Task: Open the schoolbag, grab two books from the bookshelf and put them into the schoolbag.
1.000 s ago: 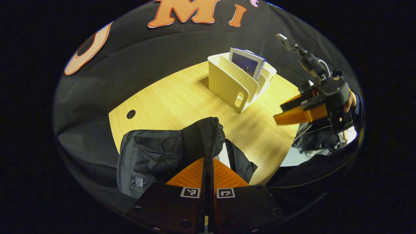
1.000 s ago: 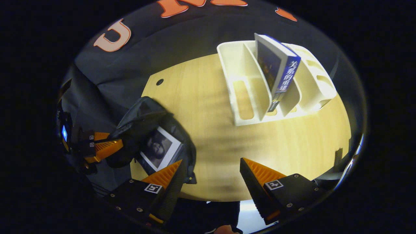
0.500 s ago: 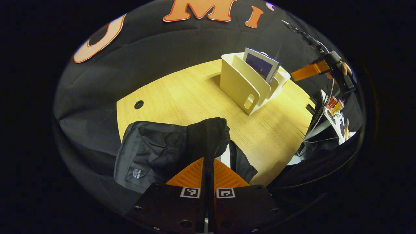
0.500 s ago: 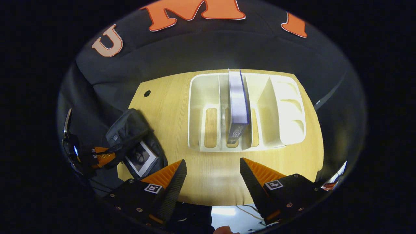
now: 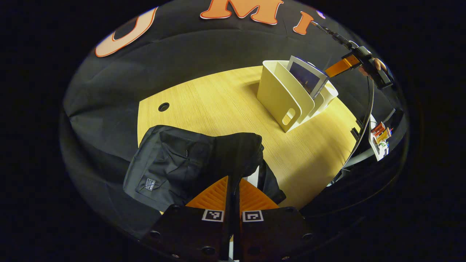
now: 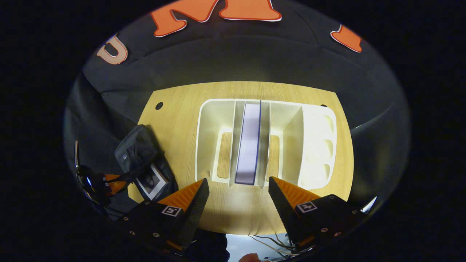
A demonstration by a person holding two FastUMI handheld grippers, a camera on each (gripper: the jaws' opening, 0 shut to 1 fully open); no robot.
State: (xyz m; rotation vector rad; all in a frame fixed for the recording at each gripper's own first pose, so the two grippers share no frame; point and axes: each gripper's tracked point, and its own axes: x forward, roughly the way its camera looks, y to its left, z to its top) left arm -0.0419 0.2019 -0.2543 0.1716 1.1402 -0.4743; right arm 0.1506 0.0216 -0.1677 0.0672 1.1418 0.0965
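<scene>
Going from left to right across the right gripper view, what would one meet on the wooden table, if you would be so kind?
Black fabric schoolbag → photo-covered book inside it → cream plastic bookshelf → upright blue-edged book in a middle slot.

no legible text, small label patch on schoolbag [image 5: 171, 165] too tiny to read

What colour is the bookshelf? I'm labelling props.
Cream-white bookshelf, clearest in the right gripper view.

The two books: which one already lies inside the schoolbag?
The book with the dark picture in a white border, lying in the open schoolbag. The other book stands in the bookshelf.
</scene>
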